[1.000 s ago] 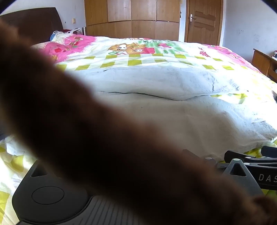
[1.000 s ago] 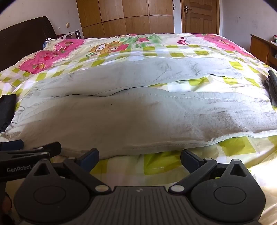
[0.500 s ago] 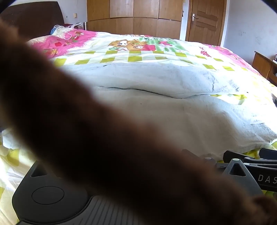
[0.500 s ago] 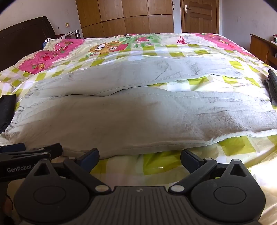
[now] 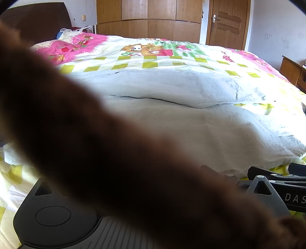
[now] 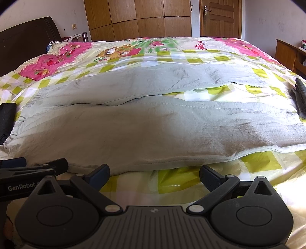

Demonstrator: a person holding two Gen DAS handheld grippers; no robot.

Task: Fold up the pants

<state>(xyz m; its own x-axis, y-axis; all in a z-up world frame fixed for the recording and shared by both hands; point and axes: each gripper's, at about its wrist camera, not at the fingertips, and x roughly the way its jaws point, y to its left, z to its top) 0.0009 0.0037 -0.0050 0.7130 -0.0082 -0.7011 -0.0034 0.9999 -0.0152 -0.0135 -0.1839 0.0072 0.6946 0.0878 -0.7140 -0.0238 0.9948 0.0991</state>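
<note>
open quilt (image 6: pixel 172 183) strip before the pants (image 6: pixel 153 130), dark garment (image 6: pixel 301 99) (far right) flanking

1. The pants (image 6: pixel 153 122) lie flat across the bed (image 6: pixel 172 183) ahead of me — one leg behind the other.
2. My right gripper (image 6: pixel 154 175) sits just before their near edge, my left gripper (image 6: pixel 28 168) beside it.
3. A wardrobe (image 6: pixel 137 19) and door (image 6: pixel 220 18) stand behind the bed.

Grey pants (image 6: pixel 153 122) flat on quilt-covered bed (image 6: pixel 172 183).

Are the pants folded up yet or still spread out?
Spread out. The pants lie flat across the bed, both legs side by side, split apart at right.
</note>
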